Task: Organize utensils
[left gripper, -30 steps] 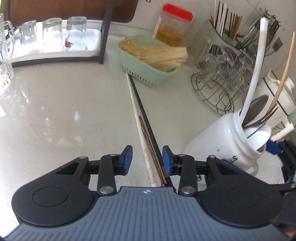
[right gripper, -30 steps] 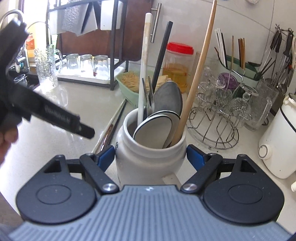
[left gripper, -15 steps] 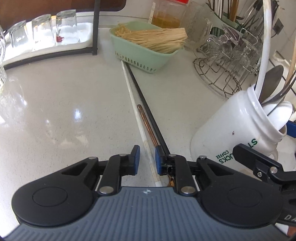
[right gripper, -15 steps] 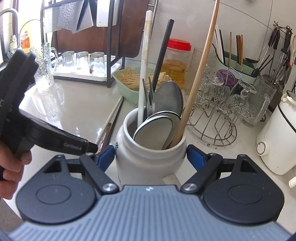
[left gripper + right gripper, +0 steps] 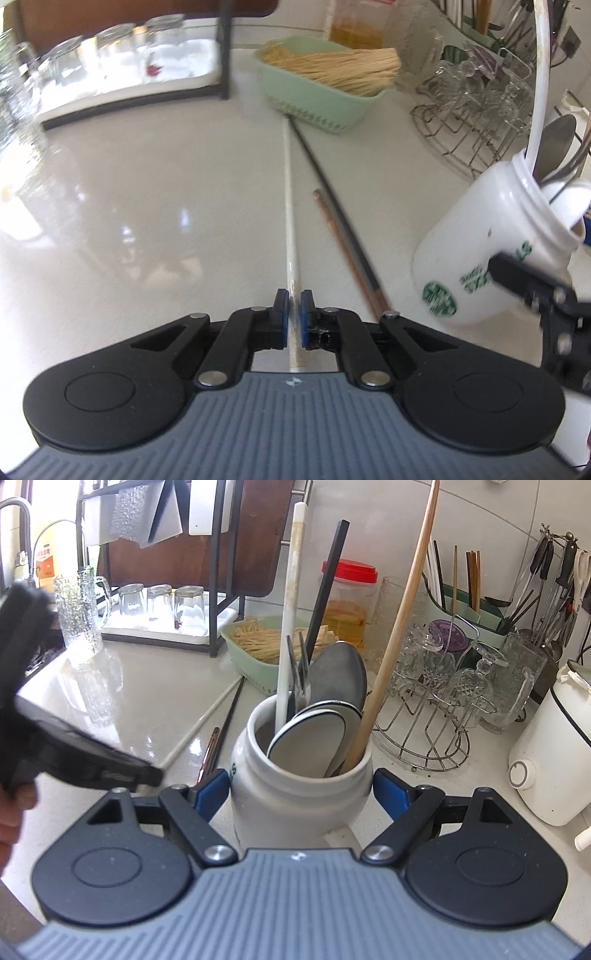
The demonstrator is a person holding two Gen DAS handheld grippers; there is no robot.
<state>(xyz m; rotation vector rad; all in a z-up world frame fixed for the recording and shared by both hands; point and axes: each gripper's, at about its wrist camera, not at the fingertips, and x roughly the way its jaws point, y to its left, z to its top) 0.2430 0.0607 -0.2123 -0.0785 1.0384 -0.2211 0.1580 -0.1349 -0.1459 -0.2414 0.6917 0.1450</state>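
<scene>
Since the earlier frames the left gripper (image 5: 292, 310) has dropped toward the counter and its jaws have just been closing; they now stand narrow, pinched on the near end of the white chopstick (image 5: 289, 206), where before the stick lay free between them. The right gripper (image 5: 301, 794) has not shifted: its jaws stand wide on either side of the white utensil jar (image 5: 295, 794) at lower centre, though whether both pads press its wall I cannot tell.

The grip sits at the stick's very end, so the long free length may droop or swivel on lifting and knock the black chopstick (image 5: 332, 206) or copper-coloured stick (image 5: 345, 254) just beside it. The white chopstick is thin, straight and slightly stained, running up the frame to the green basket (image 5: 325, 99).
</scene>
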